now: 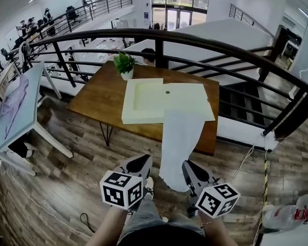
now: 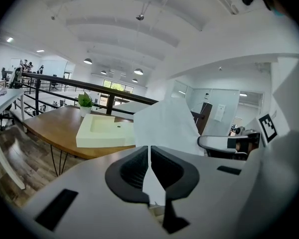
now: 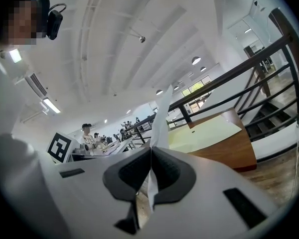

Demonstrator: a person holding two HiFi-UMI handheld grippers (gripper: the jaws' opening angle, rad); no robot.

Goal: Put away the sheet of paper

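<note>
White and thin, the long sheet of paper (image 1: pixel 180 132) calls for an even pull. Judging from how it hangs, the step in hand is drawing it off the brown wooden table (image 1: pixel 97 96). That would go best with both grippers travelling together at one height, so the sheet neither twists nor tears where it is pinched.

The sheet's far end lies on the table, over the right part of the pale-yellow rectangular block (image 1: pixel 143 104) with a shallow recess. A slow, level draw should stop it snagging on the block's edge. Its near end hangs off the table's front edge, down to the two grippers.

The left gripper (image 2: pixel 149 153) has its jaws pressed together on the sheet's near end, with paper standing up from between the black pads. The right gripper (image 3: pixel 151 156) is likewise closed tight on the paper, which rises edge-on from its jaws. In the head view the sheet's lower end sits between the two.
</note>
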